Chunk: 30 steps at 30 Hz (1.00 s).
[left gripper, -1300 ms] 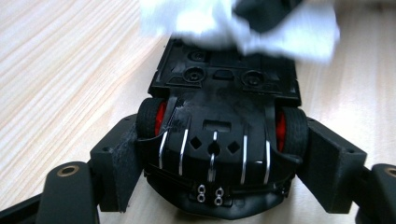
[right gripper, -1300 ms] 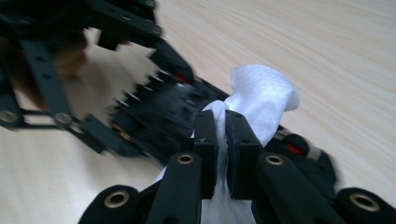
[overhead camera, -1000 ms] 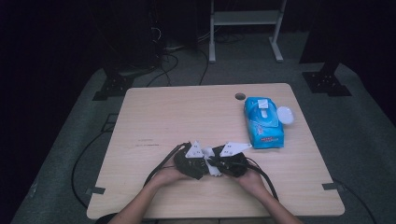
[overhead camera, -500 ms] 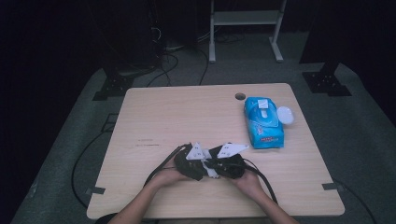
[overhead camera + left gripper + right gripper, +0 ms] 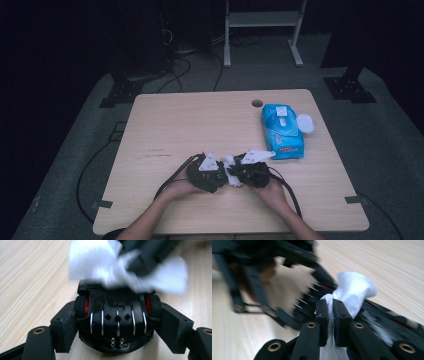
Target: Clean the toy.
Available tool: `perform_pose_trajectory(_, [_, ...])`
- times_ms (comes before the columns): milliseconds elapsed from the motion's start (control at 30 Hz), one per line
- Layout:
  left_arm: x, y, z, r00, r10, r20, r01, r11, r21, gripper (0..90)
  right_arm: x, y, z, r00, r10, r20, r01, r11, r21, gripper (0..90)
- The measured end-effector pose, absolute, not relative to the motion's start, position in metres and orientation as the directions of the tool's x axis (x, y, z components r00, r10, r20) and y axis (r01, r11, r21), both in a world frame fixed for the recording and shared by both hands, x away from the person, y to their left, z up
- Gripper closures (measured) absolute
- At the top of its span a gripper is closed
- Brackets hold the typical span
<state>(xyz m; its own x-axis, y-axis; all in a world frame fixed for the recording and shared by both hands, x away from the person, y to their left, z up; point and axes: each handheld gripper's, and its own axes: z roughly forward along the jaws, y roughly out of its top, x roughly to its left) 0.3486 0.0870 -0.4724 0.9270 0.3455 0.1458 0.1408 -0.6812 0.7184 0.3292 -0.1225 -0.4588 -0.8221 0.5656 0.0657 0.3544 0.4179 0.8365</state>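
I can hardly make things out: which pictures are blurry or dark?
High view: the table is lit, the room behind is nearly black. Left gripper view: the toy car is sharp, the white wipe smeared. Right gripper view: everything beyond the jaws blurs.

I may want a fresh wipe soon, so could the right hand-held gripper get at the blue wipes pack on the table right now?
Probably not yet: the right hand-held gripper is shut on a white wipe against the black toy car. The path to the blue wipes pack looks free.

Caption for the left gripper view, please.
Left tool clamps a black toy car while a white wipe rubs its far end.
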Motion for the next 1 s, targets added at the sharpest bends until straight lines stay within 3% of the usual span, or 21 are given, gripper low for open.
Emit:
perform_pose_trajectory(67, [0.349,0.087,-0.472,0.928,0.339,0.153,0.133,-0.686,0.715,24.6,0.326,-0.110,-0.459,-0.864,0.494,0.101,0.343,0.429,0.836,83.1])
perform_pose_trajectory(167, [0.349,0.087,-0.472,0.928,0.342,0.149,0.135,-0.682,0.719,24.6,0.322,-0.103,-0.457,-0.880,0.474,0.014,0.275,0.484,0.831,83.1])
perform_pose_trajectory(300, [0.348,0.088,-0.470,0.927,0.347,0.140,0.137,-0.663,0.736,24.6,0.331,-0.121,-0.454,-0.829,0.558,-0.044,0.291,0.496,0.818,83.0])
perform_pose_trajectory(433, [0.349,0.088,-0.470,0.928,0.346,0.137,0.139,-0.663,0.736,24.6,0.335,-0.132,-0.455,-0.803,0.595,0.038,0.370,0.446,0.815,83.4])
perform_pose_trajectory(567, [0.348,0.087,-0.470,0.926,0.348,0.145,0.134,-0.664,0.735,24.6,0.328,-0.109,-0.455,-0.860,0.503,0.088,0.340,0.435,0.834,83.5])
perform_pose_trajectory(700, [0.350,0.090,-0.470,0.923,0.359,0.139,0.146,-0.660,0.737,24.6,0.328,-0.095,-0.454,-0.872,0.490,0.023,0.291,0.478,0.829,83.2])
perform_pose_trajectory(800, [0.350,0.090,-0.469,0.922,0.361,0.138,0.145,-0.654,0.743,24.6,0.335,-0.105,-0.453,-0.831,0.556,0.006,0.313,0.458,0.832,83.2])
perform_pose_trajectory(900, [0.349,0.089,-0.469,0.921,0.362,0.144,0.144,-0.659,0.738,24.6,0.338,-0.115,-0.455,-0.803,0.592,0.063,0.372,0.415,0.830,83.6])
perform_pose_trajectory(1000, [0.349,0.088,-0.469,0.924,0.356,0.140,0.141,-0.657,0.740,24.6,0.333,-0.109,-0.455,-0.834,0.541,0.106,0.368,0.404,0.837,83.8])
